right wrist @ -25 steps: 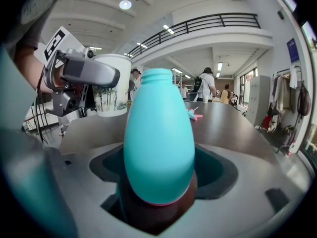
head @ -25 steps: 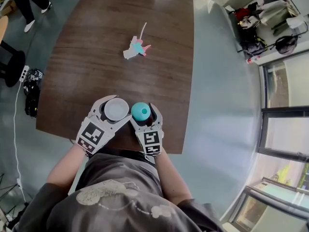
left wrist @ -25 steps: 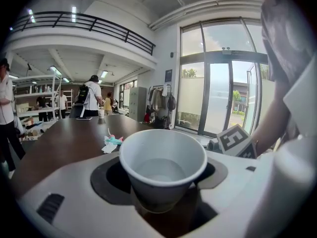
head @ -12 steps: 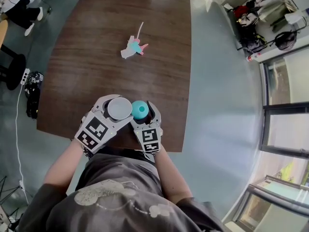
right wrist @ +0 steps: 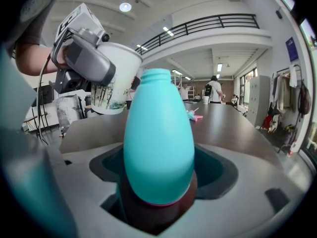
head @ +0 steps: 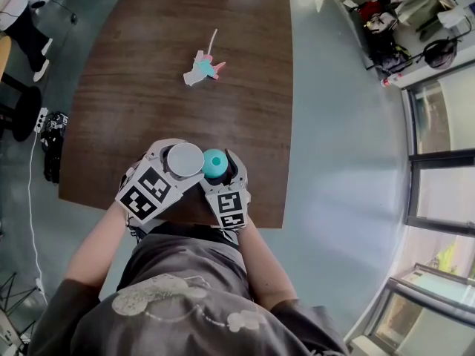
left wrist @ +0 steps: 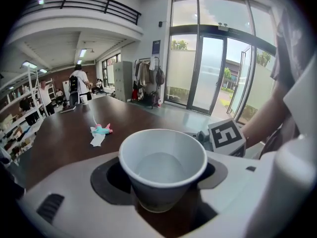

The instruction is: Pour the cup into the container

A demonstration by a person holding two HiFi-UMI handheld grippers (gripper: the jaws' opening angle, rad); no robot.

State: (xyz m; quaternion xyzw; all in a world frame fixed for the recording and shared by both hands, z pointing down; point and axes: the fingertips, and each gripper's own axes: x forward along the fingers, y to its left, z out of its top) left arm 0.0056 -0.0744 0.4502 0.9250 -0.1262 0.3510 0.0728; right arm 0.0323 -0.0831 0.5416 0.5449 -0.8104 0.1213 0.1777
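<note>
A dark brown, wood-grain tabletop [head: 133, 117] stands on a grey-blue floor [head: 334, 124]. On its far half lies a small teal, pink and white object [head: 202, 67], with a thin white strip pointing away from it.

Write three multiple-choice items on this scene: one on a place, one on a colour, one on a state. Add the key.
1. Where does the small pink-and-teal object lie? A) on the table; B) on the floor; C) on a chair.
2. What colour is the bottle in the right hand-held gripper? A) red; B) teal; C) black.
3. What is the left hand-held gripper doing? A) open, empty; B) shut on the white cup; C) shut on a spoon.
Key: 1 A, the head view shows it on the wood; 2 B, plainly teal; 3 B, its jaws press the cup's sides.
</note>
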